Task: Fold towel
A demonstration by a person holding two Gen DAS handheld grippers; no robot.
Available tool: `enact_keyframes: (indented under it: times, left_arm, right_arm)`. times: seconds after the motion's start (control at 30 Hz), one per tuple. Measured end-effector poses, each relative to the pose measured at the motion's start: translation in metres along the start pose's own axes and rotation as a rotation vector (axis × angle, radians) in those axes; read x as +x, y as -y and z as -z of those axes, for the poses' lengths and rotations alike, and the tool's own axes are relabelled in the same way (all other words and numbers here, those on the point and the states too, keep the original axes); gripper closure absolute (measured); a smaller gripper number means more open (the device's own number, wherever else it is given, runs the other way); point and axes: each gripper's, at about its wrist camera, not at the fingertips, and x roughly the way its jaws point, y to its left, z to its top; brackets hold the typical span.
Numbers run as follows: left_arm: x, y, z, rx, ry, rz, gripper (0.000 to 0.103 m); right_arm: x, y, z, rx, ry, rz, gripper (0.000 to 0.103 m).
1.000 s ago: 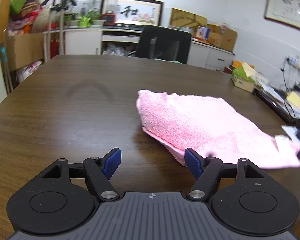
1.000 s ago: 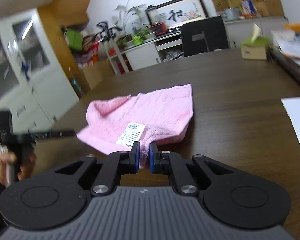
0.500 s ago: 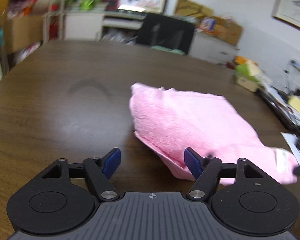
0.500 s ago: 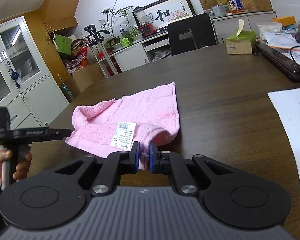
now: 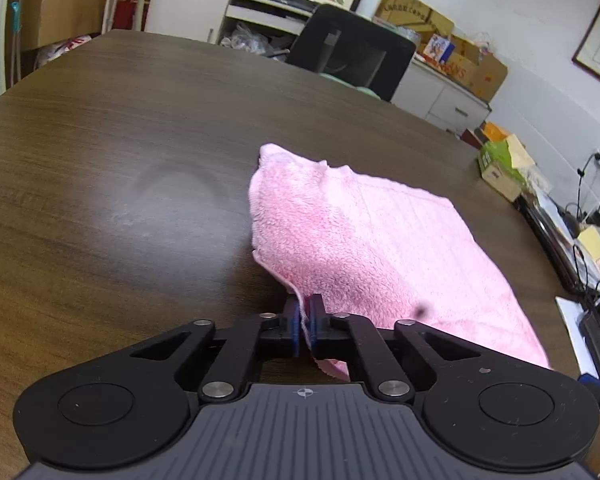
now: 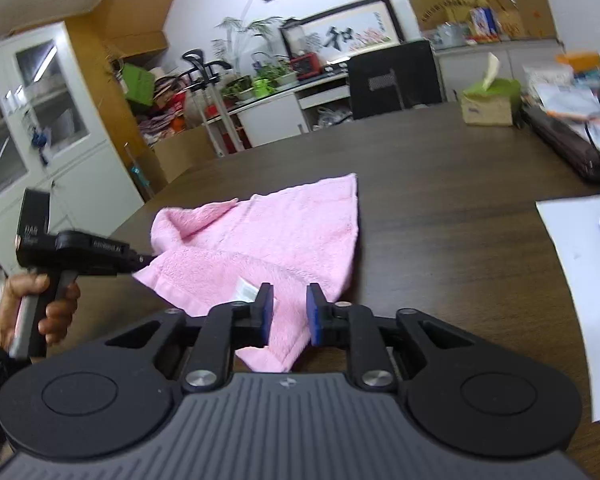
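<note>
A pink towel (image 5: 372, 248) lies partly folded on a dark wooden table (image 5: 100, 152), its far corner doubled over and its near edge drawn toward the person working two hand-held grippers. The left gripper (image 5: 305, 328) is clamped shut on a thin lip of the towel's near edge, the blue pads pinching only a narrow strip of cloth, while in the right wrist view the same tool appears at the left, gripped in a hand (image 6: 40, 304), its tip reaching the towel's left corner. The right gripper (image 6: 288, 316) has its jaws opening, and the towel's near right corner lies between the pads without being pressed; a white label (image 6: 247, 290) sits on the cloth just beside the left pad. The main risk, by this reading, is imbalance: with only one corner secured, any lift or pull by the left gripper is likely to drag the towel sideways, undo the doubled layers and skew the fold. The thin pinch on the left may also slip if the cloth is tugged against the table's friction. On the right, the freed corner could flop open rather than settle flat, and the opening pads could snag the terry loops or the label as the gripper draws away. Papers (image 6: 580, 280) near the table's right edge sit apart from the towel.
</note>
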Motion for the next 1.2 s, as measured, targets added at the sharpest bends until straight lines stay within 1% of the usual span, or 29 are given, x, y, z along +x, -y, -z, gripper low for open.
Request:
enact_keyframes:
  times: [0.03, 0.07, 0.17, 0.23, 0.33, 0.37, 0.4, 0.47, 0.53, 0.57, 0.67, 0.73, 0.8, 0.87, 0.93, 1.03, 1.1, 1.2]
  left_arm:
    - [-0.005, 0.001, 0.001, -0.004, 0.016, 0.002, 0.101]
    - [-0.01, 0.002, 0.003, -0.002, 0.032, 0.003, 0.101]
    - [-0.039, 0.014, 0.012, 0.03, 0.113, -0.011, 0.101]
    - [-0.058, 0.02, 0.02, 0.039, 0.156, -0.018, 0.101]
    - [-0.077, 0.028, 0.035, 0.032, 0.189, -0.018, 0.101]
    - [-0.087, 0.032, 0.045, 0.032, 0.206, -0.024, 0.101]
    - [-0.099, 0.037, 0.057, 0.037, 0.229, -0.037, 0.101]
    - [-0.112, 0.04, 0.07, 0.042, 0.261, -0.07, 0.1]
    - [-0.131, 0.041, 0.087, 0.045, 0.31, -0.134, 0.099]
    - [-0.137, 0.041, 0.093, 0.044, 0.32, -0.146, 0.098]
    - [-0.155, 0.037, 0.107, 0.035, 0.36, -0.169, 0.097]
    - [-0.166, 0.035, 0.112, 0.049, 0.398, -0.2, 0.097]
    - [-0.18, 0.034, 0.118, 0.073, 0.46, -0.25, 0.096]
    - [-0.186, 0.032, 0.118, 0.098, 0.489, -0.281, 0.096]
    - [-0.183, 0.033, 0.112, 0.132, 0.471, -0.281, 0.093]
    - [-0.164, 0.033, 0.096, 0.176, 0.363, -0.214, 0.088]
    - [-0.136, 0.031, 0.079, 0.186, 0.27, -0.171, 0.088]
    - [-0.109, 0.028, 0.062, 0.199, 0.223, -0.165, 0.088]
  right_arm:
    - [-0.001, -0.002, 0.002, -0.01, -0.004, 0.0, 0.031]
    - [-0.001, -0.005, 0.003, -0.02, -0.007, 0.0, 0.021]
    - [-0.001, -0.01, 0.007, -0.059, -0.017, 0.002, 0.021]
    - [0.002, -0.015, 0.009, -0.1, -0.02, -0.012, 0.021]
    - [0.007, -0.029, 0.007, -0.167, -0.02, -0.045, 0.021]
    - [0.01, -0.033, 0.004, -0.189, -0.027, -0.052, 0.021]
    - [0.013, -0.038, 0.002, -0.212, -0.035, -0.059, 0.021]
    - [0.019, -0.047, -0.002, -0.258, -0.049, -0.073, 0.019]
    - [0.027, -0.053, -0.004, -0.285, -0.079, -0.076, 0.019]
    - [0.03, -0.055, -0.005, -0.293, -0.094, -0.082, 0.019]
    - [0.037, -0.056, -0.008, -0.279, -0.137, -0.101, 0.019]
    - [0.038, -0.055, -0.009, -0.269, -0.152, -0.108, 0.019]
    - [0.04, -0.055, -0.01, -0.258, -0.167, -0.115, 0.019]
    - [0.04, -0.051, -0.009, -0.249, -0.177, -0.115, 0.018]
    - [0.04, -0.046, -0.008, -0.243, -0.18, -0.098, 0.018]
    - [0.041, -0.045, -0.015, -0.255, -0.179, -0.068, 0.018]
    - [0.042, -0.047, -0.024, -0.289, -0.175, -0.059, 0.017]
    - [0.045, -0.051, -0.037, -0.34, -0.168, -0.045, 0.014]
